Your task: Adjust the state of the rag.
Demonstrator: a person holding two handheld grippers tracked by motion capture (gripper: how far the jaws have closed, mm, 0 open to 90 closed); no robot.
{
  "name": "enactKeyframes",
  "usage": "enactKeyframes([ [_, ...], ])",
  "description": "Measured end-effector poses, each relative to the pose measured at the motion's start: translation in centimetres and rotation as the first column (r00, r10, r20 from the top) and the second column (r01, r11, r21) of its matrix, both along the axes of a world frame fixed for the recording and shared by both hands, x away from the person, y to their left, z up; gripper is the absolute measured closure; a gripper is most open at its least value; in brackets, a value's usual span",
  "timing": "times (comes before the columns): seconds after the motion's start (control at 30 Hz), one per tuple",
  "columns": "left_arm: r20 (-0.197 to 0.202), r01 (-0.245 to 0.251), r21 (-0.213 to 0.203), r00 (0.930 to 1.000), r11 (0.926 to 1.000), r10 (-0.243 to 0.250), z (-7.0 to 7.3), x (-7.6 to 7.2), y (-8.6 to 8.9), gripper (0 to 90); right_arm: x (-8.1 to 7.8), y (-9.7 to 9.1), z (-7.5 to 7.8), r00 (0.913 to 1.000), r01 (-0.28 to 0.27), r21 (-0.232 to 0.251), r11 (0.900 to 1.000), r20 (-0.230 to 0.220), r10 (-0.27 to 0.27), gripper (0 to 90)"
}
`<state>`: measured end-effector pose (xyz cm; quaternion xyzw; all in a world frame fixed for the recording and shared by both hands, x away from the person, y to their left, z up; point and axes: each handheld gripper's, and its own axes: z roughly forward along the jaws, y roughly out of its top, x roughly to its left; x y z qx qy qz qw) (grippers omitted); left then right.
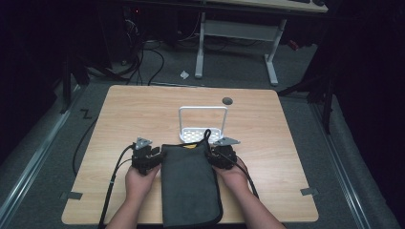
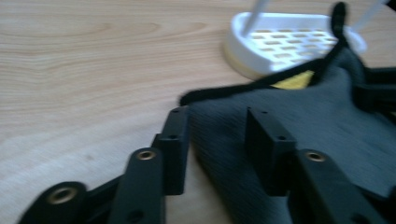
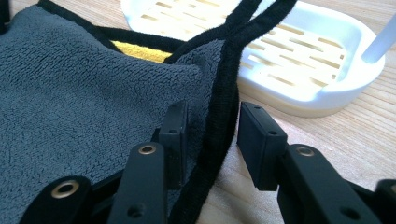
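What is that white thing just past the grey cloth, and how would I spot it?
Start at the wooden table and find the grey towel lying at its near edge. Just beyond the towel's far end stands a white rack: a slotted tray with a tall hoop handle, the only white, rigid thing there.

Grey towel (image 1: 191, 183) – folded lengthwise into a long strip, fleecy microfibre with black piping along the edges, lay flat between the left gripper (image 1: 152, 153) and the right gripper (image 1: 216, 153), its far end level with both. A yellow patch (image 3: 140, 51) showed at that far edge, just ahead of the jaws. Left far corner (image 2: 219, 121) sat between the left gripper's parted jaws; the black-trimmed right edge (image 3: 219, 126) ran between the right gripper's parted jaws, pads not pressing. A black loop rose from the right far corner – leaning over the white rack just beyond.
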<state>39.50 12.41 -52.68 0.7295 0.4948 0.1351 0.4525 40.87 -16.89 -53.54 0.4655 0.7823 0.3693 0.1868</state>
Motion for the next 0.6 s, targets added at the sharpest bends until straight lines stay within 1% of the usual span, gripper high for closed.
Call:
enactKeyframes([
  [0.03, -0.010, 0.008, 0.008, 0.9999, 0.9999, -0.008, 0.0, -0.3, -0.2, 55.2, 0.0, 0.0, 0.0, 1.0000, -0.003, -0.002, 1.0000, 0.001, 0.003, 64.5],
  [0.07, -0.018, 0.014, 0.028, 0.9997, 0.9995, -0.014, 0.0, -0.5, -0.5, 55.3, 0.0, 0.0, 0.0, 1.0000, -0.005, -0.002, 1.0000, 0.001, 0.005, 65.1],
  [0.1, -0.022, 0.016, 0.059, 0.9997, 0.9981, -0.014, -0.1, -0.6, -0.8, 57.1, -0.1, 0.0, 0.0, 1.0000, -0.007, -0.002, 1.0000, 0.003, 0.007, 65.8],
  [0.13, -0.034, 0.023, 0.087, 0.9992, 0.9959, -0.020, -0.2, -0.7, -1.1, 58.7, -0.1, 0.0, 0.0, 1.0000, -0.009, -0.005, 0.9999, 0.003, 0.009, 66.1],
  [0.17, -0.040, 0.030, 0.104, 0.9989, 0.9941, -0.026, -0.3, -0.8, -1.3, 59.1, -0.2, 0.0, 0.0, 0.9999, -0.012, -0.010, 0.9999, 0.007, 0.013, 66.5],
  [0.23, -0.033, 0.034, 0.135, 0.9990, 0.9902, -0.030, -0.4, -1.0, -1.7, 59.4, -0.5, 0.1, 0.0, 0.9999, -0.012, -0.009, 0.9999, 0.002, 0.012, 66.8],
  [0.37, -0.032, 0.061, 0.153, 0.9979, 0.9864, -0.056, -0.4, -1.7, -2.3, 59.2, -1.2, -0.3, 0.1, 0.9996, -0.027, -0.018, 0.9995, 0.003, 0.027, 66.8],
  [0.47, -0.020, 0.088, 0.168, 0.9961, 0.9818, -0.086, -0.5, -2.5, -2.9, 58.6, -2.0, -0.8, 0.2, 0.9991, -0.043, -0.033, 0.9985, 0.002, 0.043, 66.7],
  [0.53, -0.021, 0.107, 0.165, 0.9943, 0.9805, -0.105, -0.5, -3.2, -3.2, 57.5, -2.7, -1.2, 0.2, 0.9987, -0.051, -0.043, 0.9978, 0.001, 0.051, 66.3],
  [0.6, -0.029, 0.130, 0.154, 0.9915, 0.9796, -0.127, -0.5, -3.7, -3.5, 56.2, -3.5, -1.7, 0.3, 0.9982, -0.061, -0.053, 0.9968, -0.002, 0.061, 65.5],
])
